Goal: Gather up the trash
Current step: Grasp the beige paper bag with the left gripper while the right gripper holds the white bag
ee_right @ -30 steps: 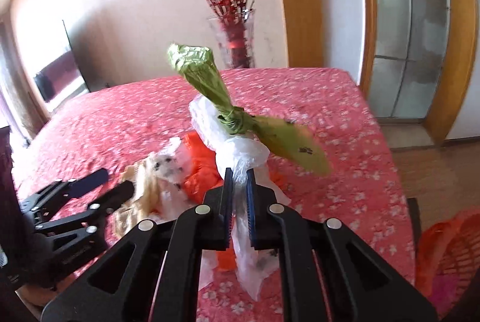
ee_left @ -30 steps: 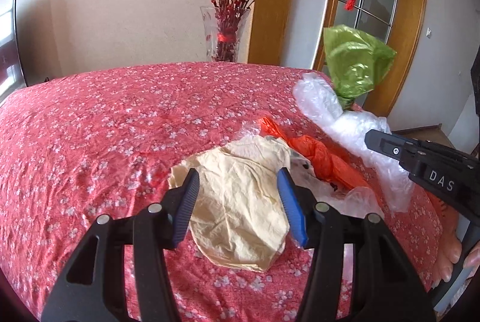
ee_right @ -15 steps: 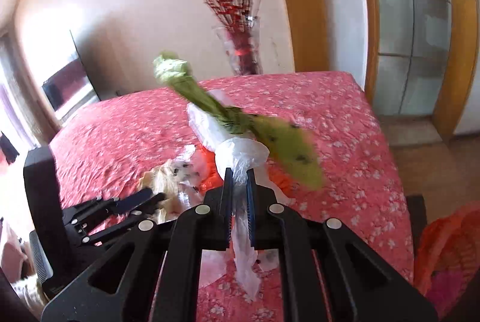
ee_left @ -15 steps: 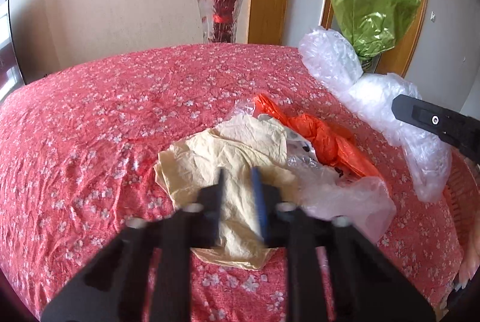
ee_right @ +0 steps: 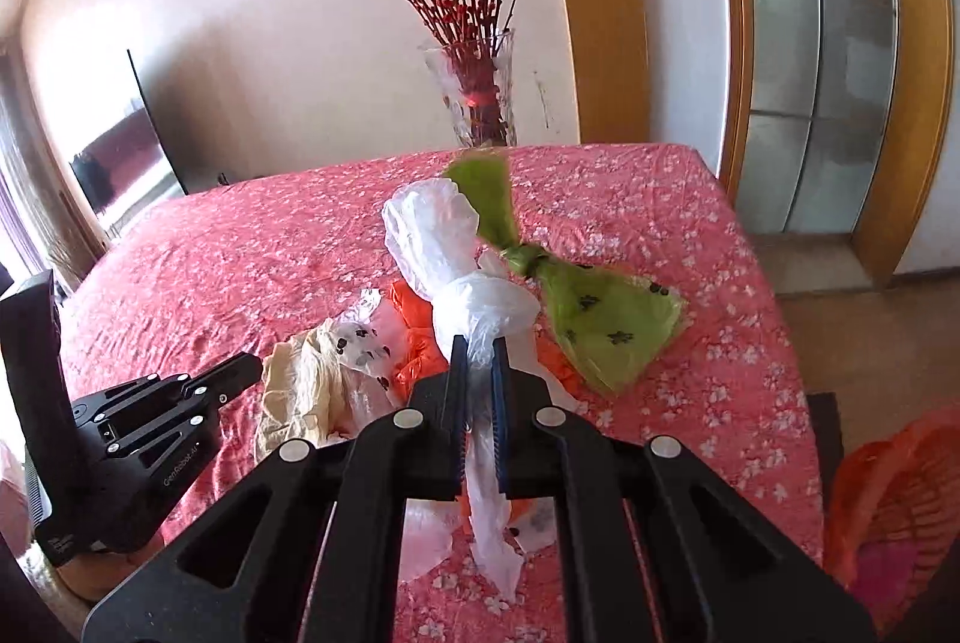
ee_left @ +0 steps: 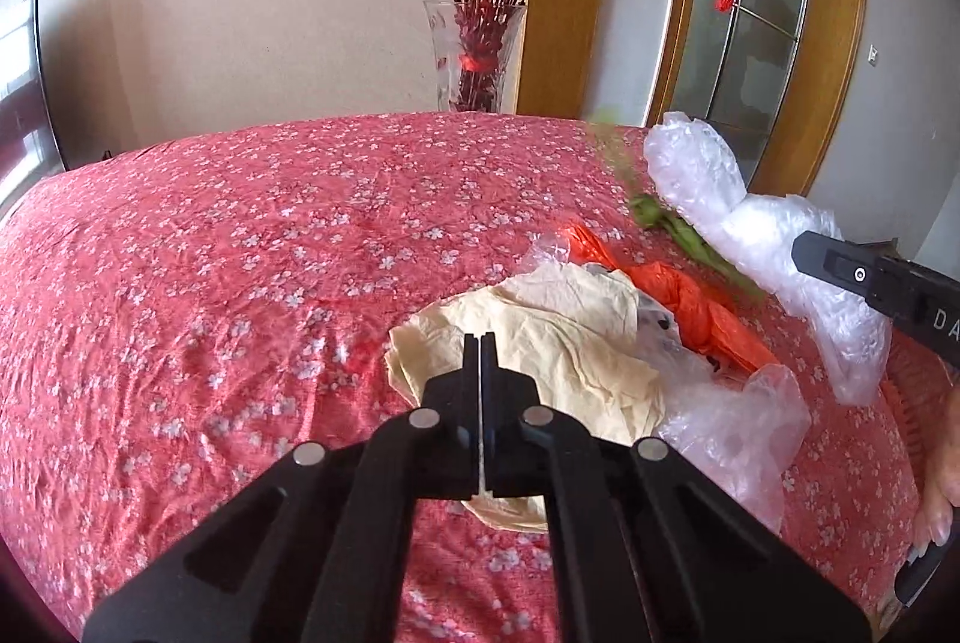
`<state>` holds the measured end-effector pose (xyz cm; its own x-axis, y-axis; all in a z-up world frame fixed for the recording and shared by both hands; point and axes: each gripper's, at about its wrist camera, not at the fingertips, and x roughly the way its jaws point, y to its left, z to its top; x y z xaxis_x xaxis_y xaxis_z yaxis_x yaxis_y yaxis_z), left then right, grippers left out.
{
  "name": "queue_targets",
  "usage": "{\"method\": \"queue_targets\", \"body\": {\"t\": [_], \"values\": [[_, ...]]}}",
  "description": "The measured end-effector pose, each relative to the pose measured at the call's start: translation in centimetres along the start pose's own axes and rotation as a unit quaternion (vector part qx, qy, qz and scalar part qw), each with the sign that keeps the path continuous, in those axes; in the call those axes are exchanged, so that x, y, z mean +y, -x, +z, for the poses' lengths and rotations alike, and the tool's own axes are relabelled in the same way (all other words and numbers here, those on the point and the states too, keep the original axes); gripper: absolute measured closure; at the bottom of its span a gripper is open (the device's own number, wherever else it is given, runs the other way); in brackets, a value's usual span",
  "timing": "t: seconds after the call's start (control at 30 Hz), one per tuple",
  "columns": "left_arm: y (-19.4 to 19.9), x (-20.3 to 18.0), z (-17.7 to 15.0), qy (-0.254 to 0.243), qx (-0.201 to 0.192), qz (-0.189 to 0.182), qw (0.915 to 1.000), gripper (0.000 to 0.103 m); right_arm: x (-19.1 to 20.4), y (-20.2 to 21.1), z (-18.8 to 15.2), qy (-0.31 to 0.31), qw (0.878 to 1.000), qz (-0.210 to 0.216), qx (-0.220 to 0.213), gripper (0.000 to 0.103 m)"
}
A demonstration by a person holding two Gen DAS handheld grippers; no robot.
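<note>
My left gripper (ee_left: 480, 343) is shut, pinching the crumpled cream plastic bag (ee_left: 570, 337) that lies on the red flowered tablecloth (ee_left: 240, 253). In the right wrist view its tip (ee_right: 240, 367) touches the bunched cream bag (ee_right: 300, 385). My right gripper (ee_right: 477, 349) is shut on a white plastic bag (ee_right: 456, 253), held above the table. A green bag (ee_right: 600, 325) is tied to the white one and hangs blurred beside it. An orange bag (ee_left: 690, 301) and a clear bag (ee_left: 732, 427) lie right of the cream one. The right gripper (ee_left: 804, 247) enters the left wrist view from the right.
A glass vase (ee_left: 474, 61) of red berry branches stands behind the table's far edge. An orange basket (ee_right: 900, 493) sits low beyond the table's right edge. A dark screen (ee_right: 126, 151) stands at the left wall. A person's hand (ee_left: 942, 463) shows at the right.
The left jaws have closed from wide open onto the cream bag. The green bag, up high before, has swung down beside the white bag. The right gripper has kept its grip.
</note>
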<state>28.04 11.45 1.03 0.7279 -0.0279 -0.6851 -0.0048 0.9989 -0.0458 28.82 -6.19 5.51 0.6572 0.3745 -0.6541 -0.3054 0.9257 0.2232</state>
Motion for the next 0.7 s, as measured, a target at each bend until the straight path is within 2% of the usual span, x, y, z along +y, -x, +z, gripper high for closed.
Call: {"method": "queue_targets", "body": {"t": [0.07,0.13,0.2,0.23,0.33,0.43,0.6,0.63,0.67,0.7], "values": [[0.0,-0.1,-0.2,0.001,0.001,-0.004,1.0,0.092,-0.3,0.3,0.0,-0.003,1.0,-0.001,-0.002,0.096],[0.0,-0.3,-0.2,0.003,-0.001,-0.006,1.0,0.071,-0.6,0.4,-0.1,-0.007,1.0,-0.004,-0.004,0.096],[0.0,-0.7,-0.2,0.002,-0.004,-0.008,1.0,0.06,-1.0,0.6,-0.2,-0.013,1.0,-0.01,-0.003,0.096],[-0.1,-1.1,-0.3,-0.001,-0.004,-0.011,0.9999,0.056,-1.2,0.5,-0.2,-0.016,1.0,-0.011,-0.002,0.096],[-0.6,-2.3,-0.6,-0.023,0.0,0.002,0.9997,0.052,-1.7,0.5,-0.4,-0.024,1.0,-0.015,0.003,0.096],[-2.0,-2.2,-0.8,-0.028,0.029,0.022,0.999,0.05,-2.0,0.4,-0.7,-0.025,1.0,-0.018,0.006,0.096],[-4.0,-0.3,-1.0,0.003,0.087,0.027,0.9958,0.051,-2.4,0.3,-0.8,-0.032,0.999,-0.016,0.01,0.096],[-4.0,-0.3,-1.0,-0.001,0.084,0.03,0.996,0.058,-2.5,0.3,-0.9,-0.033,0.999,-0.015,0.01,0.096],[-4.1,-0.4,-1.0,-0.006,0.085,0.033,0.9958,0.06,-2.5,0.3,-0.9,-0.034,0.999,-0.015,0.01,0.096],[-4.1,-0.6,-0.9,-0.014,0.083,0.024,0.9962,0.08,-2.6,0.4,-0.9,-0.036,0.999,-0.013,0.01,0.096]]}}
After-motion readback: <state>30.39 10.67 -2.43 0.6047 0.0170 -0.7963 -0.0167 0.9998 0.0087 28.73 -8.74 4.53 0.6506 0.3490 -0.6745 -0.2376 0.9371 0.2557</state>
